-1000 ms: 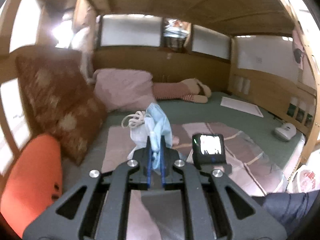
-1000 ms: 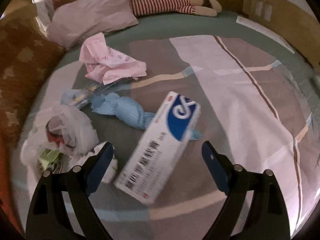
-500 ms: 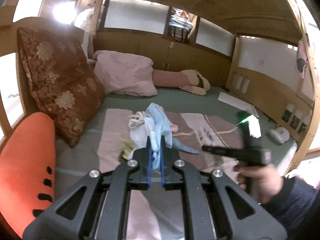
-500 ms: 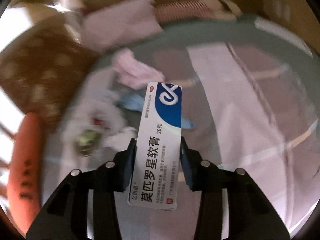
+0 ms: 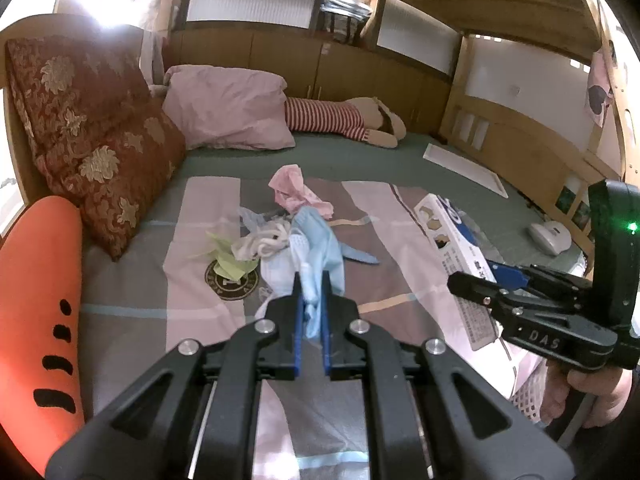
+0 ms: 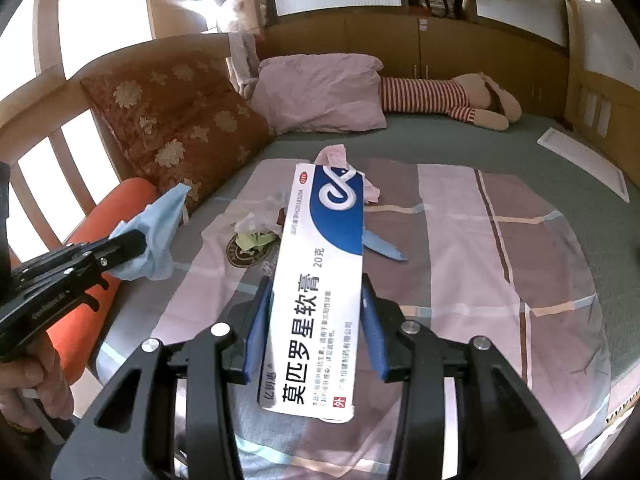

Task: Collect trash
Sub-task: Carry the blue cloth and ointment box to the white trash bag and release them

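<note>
Through the left wrist camera I see my left gripper (image 5: 311, 300) with its jaws drawn almost together on a crumpled light-blue face mask (image 5: 320, 248), whose white ear loops droop over the fingers. That grip looks the same as a second ago; only the view has tipped down toward the bed. Beyond the mask, more rubbish lies on the striped pink-and-grey bedsheet (image 5: 208, 208): a crumpled pink wrapper (image 5: 298, 190), yellow-green scraps of paper (image 5: 232, 260) and a slim blue strip (image 5: 358, 255). At the right edge, my right gripper (image 5: 494, 276) has come into sight carrying the long white-and-blue cardboard ointment box (image 5: 454, 240) up off the sheet.

Through the right wrist camera the change is plainer. A second ago the box lay flat on the sheet between wide-open jaws; those have just been closing, and now the blue pads pinch its long sides partway along, jaws at a middling width. The right gripper (image 6: 316, 328) holds the box (image 6: 320, 280) clear of the bed, pointing toward the pillows. On the left I can see the left gripper (image 6: 132, 246) with the blue mask bunched at its tip.

So I judge two pieces are collected and in hand, one per gripper. Both need dropping somewhere before the wrapper, scraps and strip can be fetched; I can't see a bin in either view.
</note>
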The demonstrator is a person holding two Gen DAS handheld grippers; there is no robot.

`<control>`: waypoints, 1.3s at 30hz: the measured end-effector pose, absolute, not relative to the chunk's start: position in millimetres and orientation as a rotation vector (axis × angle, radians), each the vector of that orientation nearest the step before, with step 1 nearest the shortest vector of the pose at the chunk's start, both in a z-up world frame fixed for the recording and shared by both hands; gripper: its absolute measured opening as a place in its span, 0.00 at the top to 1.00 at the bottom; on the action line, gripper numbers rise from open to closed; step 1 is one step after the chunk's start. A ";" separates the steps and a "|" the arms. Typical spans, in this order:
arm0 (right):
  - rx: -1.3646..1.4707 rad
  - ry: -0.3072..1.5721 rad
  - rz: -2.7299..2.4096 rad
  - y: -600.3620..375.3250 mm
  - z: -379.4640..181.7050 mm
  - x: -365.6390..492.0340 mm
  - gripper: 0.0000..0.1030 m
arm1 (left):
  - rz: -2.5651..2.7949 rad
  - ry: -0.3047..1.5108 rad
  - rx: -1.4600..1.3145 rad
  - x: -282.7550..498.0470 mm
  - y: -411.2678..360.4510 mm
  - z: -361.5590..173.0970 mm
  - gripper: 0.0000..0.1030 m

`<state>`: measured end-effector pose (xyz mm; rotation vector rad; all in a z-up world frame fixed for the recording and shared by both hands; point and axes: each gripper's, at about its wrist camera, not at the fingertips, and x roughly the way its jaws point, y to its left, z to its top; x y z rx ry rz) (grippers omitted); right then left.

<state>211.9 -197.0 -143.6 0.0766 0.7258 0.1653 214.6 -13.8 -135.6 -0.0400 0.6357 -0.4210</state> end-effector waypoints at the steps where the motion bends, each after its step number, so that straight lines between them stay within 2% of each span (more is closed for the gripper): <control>1: 0.082 0.726 0.164 -198.0 -143.9 212.0 0.59 | -0.418 0.638 -0.034 214.5 -14.7 -136.7 0.92; 30: 0.114 0.706 0.153 -207.8 -141.5 210.1 0.59 | -0.404 0.662 -0.035 221.8 -12.6 -143.0 0.92; 35: 0.187 0.609 0.088 -261.9 -107.7 158.0 0.59 | -0.469 0.654 -0.034 220.3 -27.2 -143.6 0.92; 39: 0.231 0.546 -0.109 -349.4 -92.9 70.4 0.59 | -0.620 0.642 0.002 206.7 -55.8 -142.3 0.92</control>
